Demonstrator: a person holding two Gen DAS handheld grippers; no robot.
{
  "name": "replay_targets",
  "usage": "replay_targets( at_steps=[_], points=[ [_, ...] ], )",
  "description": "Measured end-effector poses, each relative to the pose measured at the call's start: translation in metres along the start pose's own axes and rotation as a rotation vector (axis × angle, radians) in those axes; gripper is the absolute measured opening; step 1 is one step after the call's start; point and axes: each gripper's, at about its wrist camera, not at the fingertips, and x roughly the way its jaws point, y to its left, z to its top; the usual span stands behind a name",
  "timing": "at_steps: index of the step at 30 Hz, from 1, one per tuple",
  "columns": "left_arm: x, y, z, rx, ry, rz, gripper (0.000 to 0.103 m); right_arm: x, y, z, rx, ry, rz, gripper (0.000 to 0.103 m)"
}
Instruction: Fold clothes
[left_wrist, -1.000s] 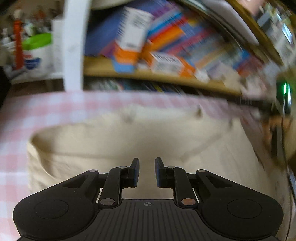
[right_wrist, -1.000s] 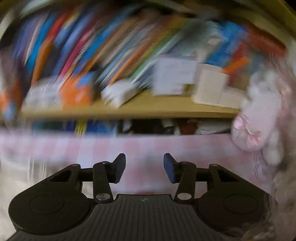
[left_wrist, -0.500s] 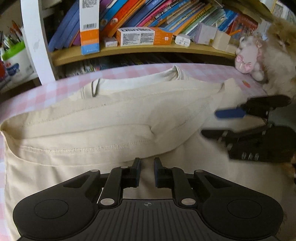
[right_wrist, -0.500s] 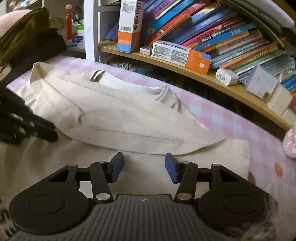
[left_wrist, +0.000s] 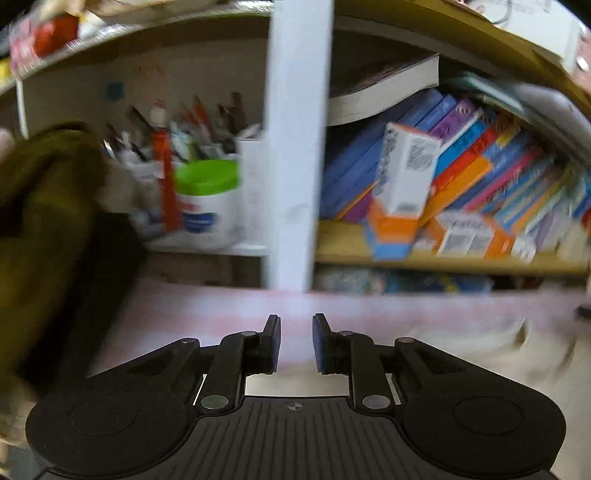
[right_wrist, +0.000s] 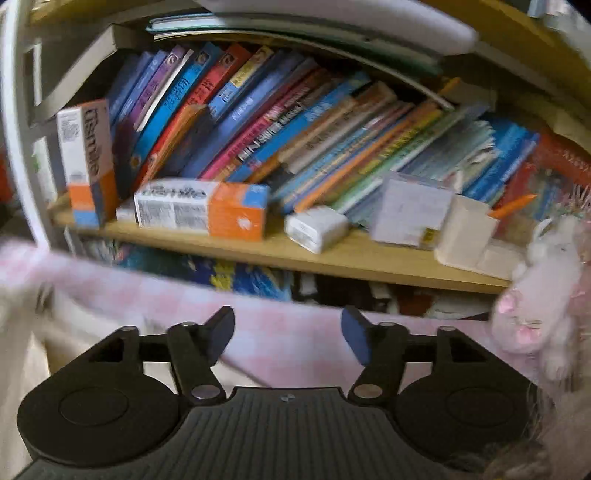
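Note:
The cream garment (left_wrist: 480, 343) shows only as a blurred strip at the right edge of the left wrist view, lying on the pink checked tablecloth (left_wrist: 221, 306). My left gripper (left_wrist: 296, 341) hovers over the cloth, its fingers a narrow gap apart with nothing between them. In the right wrist view the same cream garment (right_wrist: 26, 332) lies at the lower left, beside and under the gripper body. My right gripper (right_wrist: 288, 332) stands wide open and empty above the tablecloth (right_wrist: 166, 291), pointing at the bookshelf.
A bookshelf (right_wrist: 332, 258) with slanted books and orange-white boxes (right_wrist: 203, 208) runs along the back. A white post (left_wrist: 295, 147) and a green-lidded tub of pens (left_wrist: 207, 199) stand to the left. An olive garment (left_wrist: 37, 221) is piled far left. A pink plush toy (right_wrist: 535, 295) sits at the right.
Both views have swung up and away from the cream garment toward the shelf, with motion blur. The right fingers stand wider apart than before; the left gap looks the same.

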Motion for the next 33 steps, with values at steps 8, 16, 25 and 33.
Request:
replay_targets(
  at_steps=[8, 16, 25, 33],
  points=[
    [0.015, 0.024, -0.028, 0.048, 0.125, 0.019, 0.050, -0.010, -0.057, -0.050, 0.075, 0.134, 0.157, 0.063],
    [0.036, 0.009, -0.030, 0.084, 0.147, -0.002, 0.057, 0.009, -0.051, -0.045, 0.114, 0.134, 0.123, 0.010],
    [0.049, 0.023, -0.026, -0.083, 0.115, -0.089, 0.012, 0.018, -0.051, -0.050, 0.140, 0.136, 0.023, 0.009],
    [0.055, 0.027, -0.022, -0.147, 0.092, -0.053, 0.019, 0.021, -0.060, -0.054, 0.191, 0.102, -0.039, 0.004]
  ],
)
